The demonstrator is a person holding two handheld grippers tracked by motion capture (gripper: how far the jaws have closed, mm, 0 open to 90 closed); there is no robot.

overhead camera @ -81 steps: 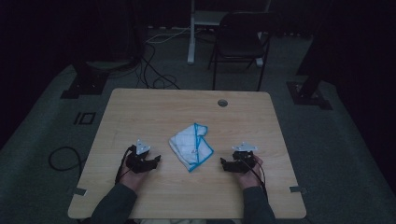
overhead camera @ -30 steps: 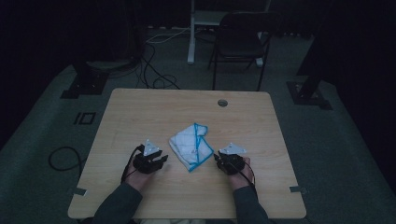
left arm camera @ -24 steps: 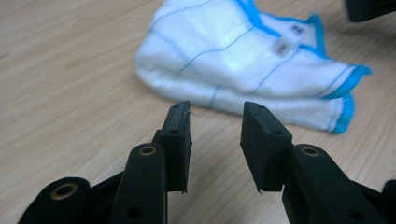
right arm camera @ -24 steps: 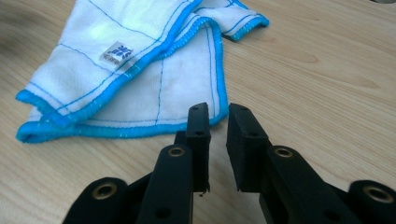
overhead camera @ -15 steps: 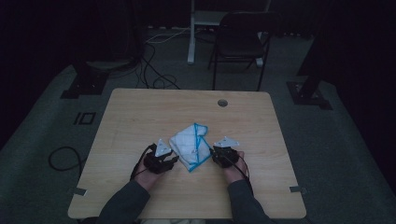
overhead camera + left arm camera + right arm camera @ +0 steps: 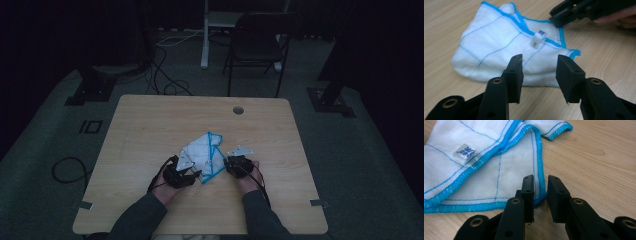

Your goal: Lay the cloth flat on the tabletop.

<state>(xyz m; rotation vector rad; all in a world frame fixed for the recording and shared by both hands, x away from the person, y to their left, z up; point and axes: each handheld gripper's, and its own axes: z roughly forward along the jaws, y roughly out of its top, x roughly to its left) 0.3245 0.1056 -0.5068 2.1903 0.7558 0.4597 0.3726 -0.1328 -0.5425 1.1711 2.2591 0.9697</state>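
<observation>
On the pale wooden table [image 6: 150,130], a crumpled white gauze cloth with blue stitched hem [image 6: 202,156] is seen near its front edge; it is judged light and limp. The left gripper [image 6: 539,67], just opened, stands empty; the right gripper [image 6: 540,188], narrowed but not clamped, straddles the hem corner, the best hold.

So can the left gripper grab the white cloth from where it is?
Probably yes. The left gripper has open jaws right in front of the white cloth, with bare table between and nothing blocking.
</observation>
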